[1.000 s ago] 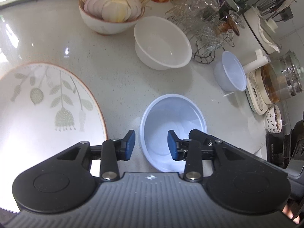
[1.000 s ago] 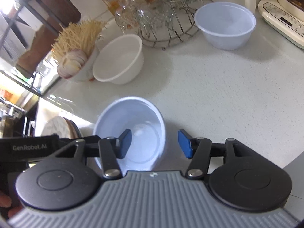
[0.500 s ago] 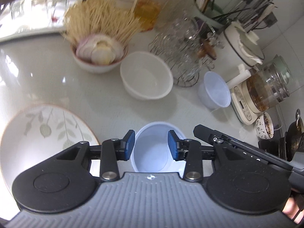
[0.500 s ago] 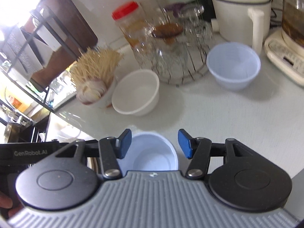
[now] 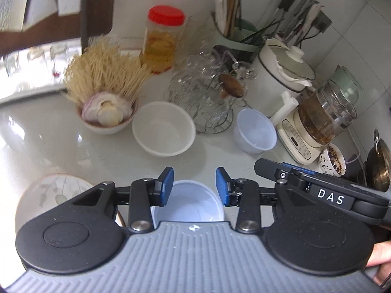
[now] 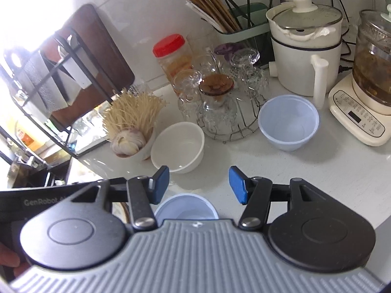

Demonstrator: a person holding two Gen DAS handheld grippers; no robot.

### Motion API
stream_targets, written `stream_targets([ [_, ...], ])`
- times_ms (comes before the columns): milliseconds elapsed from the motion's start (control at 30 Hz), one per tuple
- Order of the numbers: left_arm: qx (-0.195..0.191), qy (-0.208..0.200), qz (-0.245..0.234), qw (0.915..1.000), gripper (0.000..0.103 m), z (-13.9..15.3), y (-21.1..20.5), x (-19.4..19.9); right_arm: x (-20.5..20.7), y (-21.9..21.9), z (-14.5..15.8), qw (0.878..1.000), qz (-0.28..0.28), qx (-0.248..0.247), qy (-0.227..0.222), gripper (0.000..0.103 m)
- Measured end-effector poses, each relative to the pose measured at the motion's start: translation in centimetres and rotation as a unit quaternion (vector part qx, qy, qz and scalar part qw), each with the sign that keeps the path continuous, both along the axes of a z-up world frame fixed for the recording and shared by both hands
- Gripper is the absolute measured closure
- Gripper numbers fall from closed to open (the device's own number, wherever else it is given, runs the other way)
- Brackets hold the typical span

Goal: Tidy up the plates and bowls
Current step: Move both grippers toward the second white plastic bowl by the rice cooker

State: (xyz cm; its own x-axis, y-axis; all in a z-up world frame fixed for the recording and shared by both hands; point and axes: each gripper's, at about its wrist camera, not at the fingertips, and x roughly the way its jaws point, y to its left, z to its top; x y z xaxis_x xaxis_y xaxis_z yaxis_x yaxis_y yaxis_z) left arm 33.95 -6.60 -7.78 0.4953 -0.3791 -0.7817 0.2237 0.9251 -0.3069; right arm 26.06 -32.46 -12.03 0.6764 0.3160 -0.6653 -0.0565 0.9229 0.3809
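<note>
A pale blue plastic bowl (image 5: 188,205) stands on the white counter right below my left gripper (image 5: 194,186), which is open and empty above it. The same bowl (image 6: 187,207) shows under my right gripper (image 6: 199,184), also open and empty. A white bowl (image 5: 163,128) (image 6: 178,144) sits further back. A second pale blue bowl (image 5: 255,130) (image 6: 288,122) stands to the right by the kettle base. A leaf-patterned plate (image 5: 52,195) lies at the left, partly hidden by my left gripper.
A bowl of noodles and onion (image 5: 106,105) (image 6: 132,131), a wire rack of glasses (image 5: 207,97) (image 6: 220,102), a red-lidded jar (image 6: 173,56), a white cooker (image 6: 305,48), a glass kettle (image 5: 322,114) and a chopstick holder (image 6: 242,22) crowd the back. The right gripper's body (image 5: 317,188) is at my left gripper's right.
Both grippers have risen and pulled back from the near blue bowl, so it now looks smaller and lower in both views. More of the back counter shows. Both jaws stay open.
</note>
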Motion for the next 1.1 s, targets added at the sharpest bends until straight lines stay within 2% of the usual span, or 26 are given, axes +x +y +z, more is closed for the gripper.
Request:
stream_targets([
  [367, 0.018, -0.044, -0.023, 0.9986, 0.059, 2.8, -4.5, -0.8, -0.8, -3.2, 1.7, 0.999, -0.023, -0.01, -0.026, 0.045],
  [1100, 0.018, -0.045, -0.022, 0.9986, 0.059, 1.8, -11.9, -0.5, -0.2, -10.3, 0.9, 0.999, -0.034, -0.009, -0.017, 0.045],
])
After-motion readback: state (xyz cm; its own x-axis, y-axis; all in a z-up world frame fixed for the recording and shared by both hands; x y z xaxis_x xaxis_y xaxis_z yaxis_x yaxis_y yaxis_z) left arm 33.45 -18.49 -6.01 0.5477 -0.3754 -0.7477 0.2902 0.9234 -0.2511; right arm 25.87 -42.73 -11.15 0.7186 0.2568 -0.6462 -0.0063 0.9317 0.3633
